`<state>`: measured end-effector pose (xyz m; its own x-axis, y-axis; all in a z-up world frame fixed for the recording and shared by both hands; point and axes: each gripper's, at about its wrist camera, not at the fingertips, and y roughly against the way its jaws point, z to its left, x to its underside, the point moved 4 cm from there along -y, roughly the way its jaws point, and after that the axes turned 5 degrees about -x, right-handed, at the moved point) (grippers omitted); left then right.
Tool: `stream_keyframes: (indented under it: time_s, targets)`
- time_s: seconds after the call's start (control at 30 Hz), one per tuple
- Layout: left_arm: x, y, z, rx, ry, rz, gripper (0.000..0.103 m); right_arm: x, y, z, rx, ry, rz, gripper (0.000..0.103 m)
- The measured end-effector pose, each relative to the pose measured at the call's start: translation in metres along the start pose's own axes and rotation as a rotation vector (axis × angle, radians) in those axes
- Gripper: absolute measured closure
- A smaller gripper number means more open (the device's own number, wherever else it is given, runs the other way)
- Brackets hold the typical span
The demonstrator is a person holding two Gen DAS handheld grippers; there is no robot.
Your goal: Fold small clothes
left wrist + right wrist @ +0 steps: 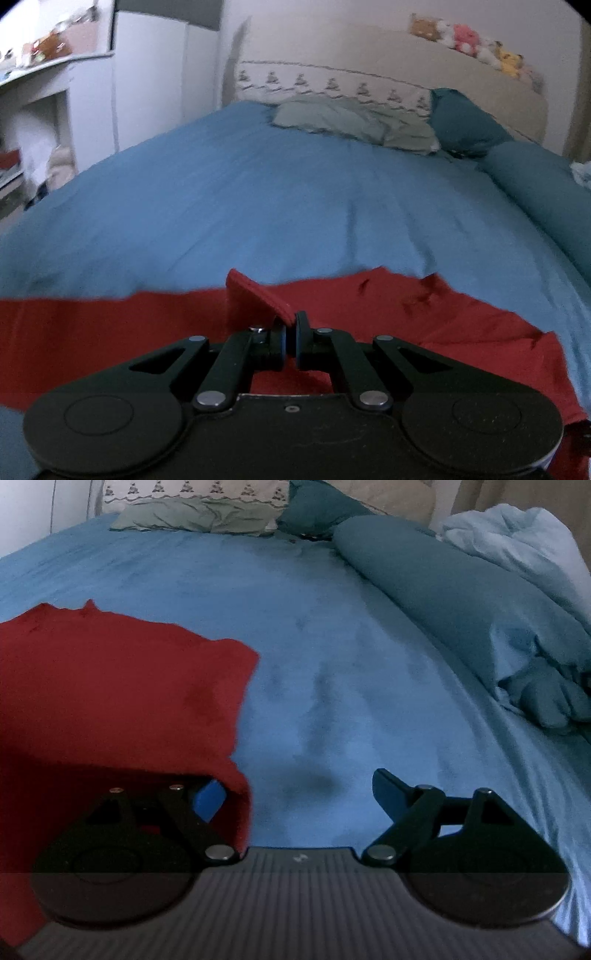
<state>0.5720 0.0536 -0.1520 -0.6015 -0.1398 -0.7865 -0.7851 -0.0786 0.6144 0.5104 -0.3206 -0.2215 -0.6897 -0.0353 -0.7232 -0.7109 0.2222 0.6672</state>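
A red garment (pixel 369 317) lies spread on the blue bed sheet (pixel 258 206) near the bed's front. My left gripper (pixel 290 328) is shut on a ribbed edge of the red garment (pixel 255 291) and lifts it a little off the cloth. In the right wrist view the red garment (pixel 122 701) fills the left side. My right gripper (pixel 295 794) is open, its left finger (pixel 208 799) under the garment's right edge and its right finger (pixel 388 790) over bare sheet.
A grey-green pillow (pixel 354 122) and a teal pillow (pixel 465 122) lie at the headboard. A teal bolster (pixel 461 605) and a crumpled light blue cloth (pixel 517 539) lie along the right side. White shelves (pixel 44 96) stand to the left.
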Motion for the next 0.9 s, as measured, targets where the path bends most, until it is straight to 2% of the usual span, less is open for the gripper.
stream_keyframes:
  time_s: [0.13, 0.23, 0.27, 0.3, 0.33, 0.37, 0.43, 0.53, 0.6, 0.7, 0.77, 0.8, 0.9]
  targets:
    - [0.031, -0.007, 0.006, -0.004, -0.023, 0.073, 0.098, 0.007, -0.001, -0.006, -0.041, 0.021, 0.03, 0.002]
    - [0.052, -0.011, 0.009, -0.013, -0.036, 0.129, 0.087, 0.006, 0.0, -0.007, -0.056, 0.05, 0.045, 0.002]
    - [0.056, -0.011, 0.012, -0.021, -0.032, 0.146, 0.075, 0.005, -0.001, -0.009, -0.066, 0.052, 0.055, 0.002]
    - [0.059, -0.007, 0.015, -0.028, -0.023, 0.154, 0.069, 0.003, -0.001, -0.011, -0.083, 0.054, 0.069, 0.002]
    - [0.061, -0.002, 0.018, -0.034, -0.017, 0.155, 0.055, 0.002, 0.002, -0.011, -0.097, 0.057, 0.077, 0.001]
    - [0.062, 0.003, 0.021, -0.05, -0.015, 0.155, 0.046, 0.001, 0.004, -0.011, -0.118, 0.064, 0.088, 0.001]
    - [0.061, 0.017, 0.027, -0.083, -0.02, 0.15, 0.044, -0.004, 0.016, -0.004, -0.189, 0.088, 0.096, 0.001]
    - [0.05, 0.027, 0.028, -0.069, -0.027, 0.12, 0.033, -0.021, 0.039, 0.019, -0.344, 0.101, 0.037, 0.0]
    - [0.037, 0.025, 0.027, -0.074, -0.036, 0.087, 0.031, -0.033, 0.041, 0.042, -0.394, 0.118, 0.005, 0.0]
    - [0.016, 0.007, 0.028, -0.08, -0.024, 0.076, 0.032, -0.039, 0.022, 0.067, -0.426, 0.105, 0.011, 0.0]
    - [0.006, -0.009, 0.03, -0.08, -0.018, 0.091, 0.032, -0.031, 0.004, 0.072, -0.416, 0.074, 0.062, 0.0]
    - [0.002, -0.016, 0.031, -0.083, -0.018, 0.094, 0.033, -0.023, -0.01, 0.07, -0.403, 0.056, 0.118, 0.0]
    - [0.0, -0.038, 0.032, -0.07, -0.042, 0.129, 0.046, -0.017, -0.013, 0.063, -0.413, 0.006, 0.108, 0.0]
